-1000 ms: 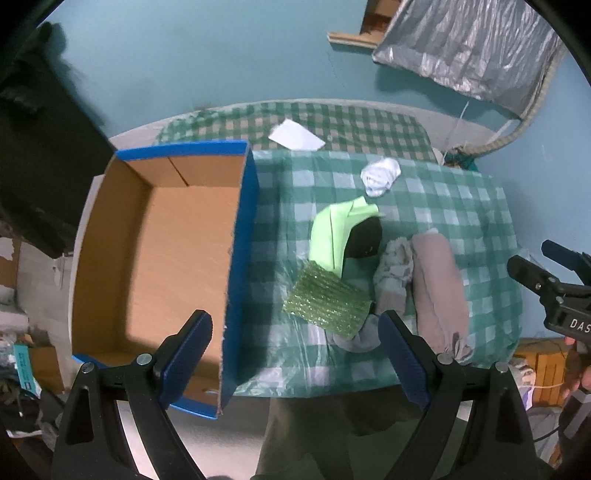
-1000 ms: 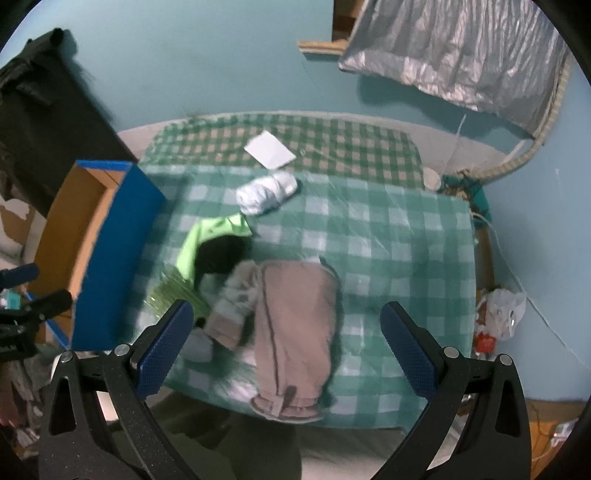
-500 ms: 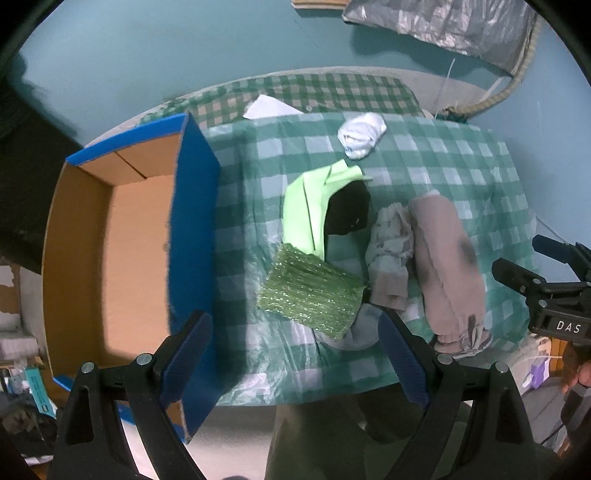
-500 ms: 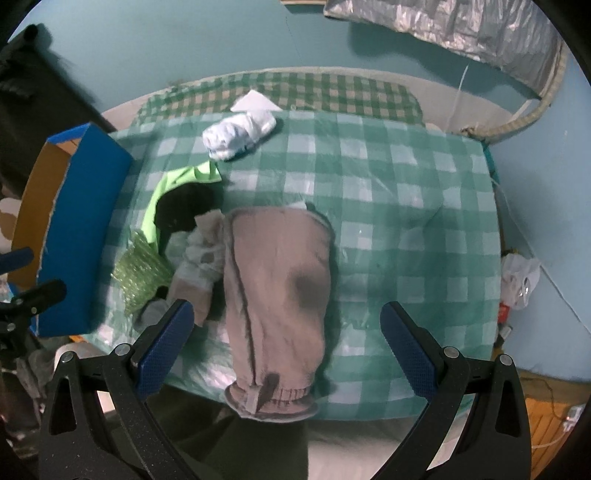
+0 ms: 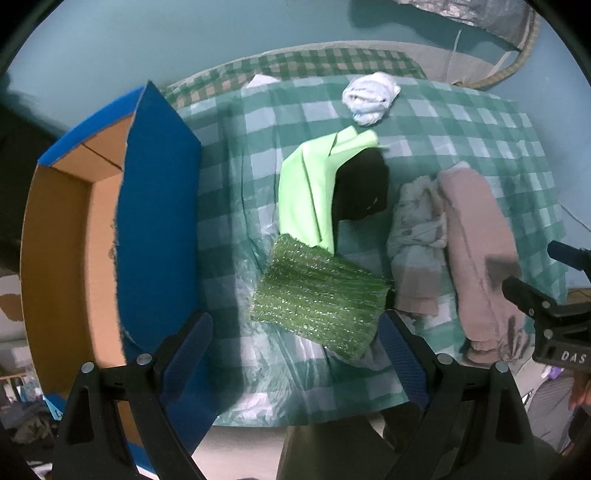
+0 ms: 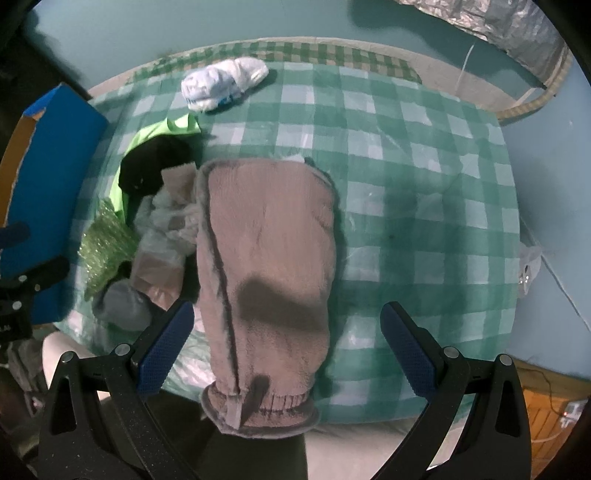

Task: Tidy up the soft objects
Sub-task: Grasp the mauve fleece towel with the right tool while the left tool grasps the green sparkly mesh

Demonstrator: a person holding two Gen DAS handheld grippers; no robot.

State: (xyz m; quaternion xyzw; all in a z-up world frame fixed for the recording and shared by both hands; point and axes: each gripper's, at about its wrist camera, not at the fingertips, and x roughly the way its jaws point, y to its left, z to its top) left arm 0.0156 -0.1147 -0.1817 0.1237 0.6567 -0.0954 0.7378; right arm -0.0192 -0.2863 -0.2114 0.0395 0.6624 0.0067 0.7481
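Green-and-white checked surface [image 6: 424, 155] under clear plastic, against a teal wall [image 5: 147, 44]; silver sheet [image 6: 491, 22] up at the right. Blue-sided cardboard box [image 5: 155, 206] at the surface's left edge. Brown trousers [image 6: 266, 258] near the front, long axis running front to back, cuffed end hanging over the near edge. Beside them, to the left: grey cloth [image 5: 417, 229], black cloth [image 5: 362, 188], bright green cloth [image 5: 306, 192], glittery green pad [image 5: 321, 299]. White bundle [image 6: 221, 85] farther back. Left gripper [image 5: 295, 354] and right gripper [image 6: 286, 349] both with jaws spread wide, holding nothing.
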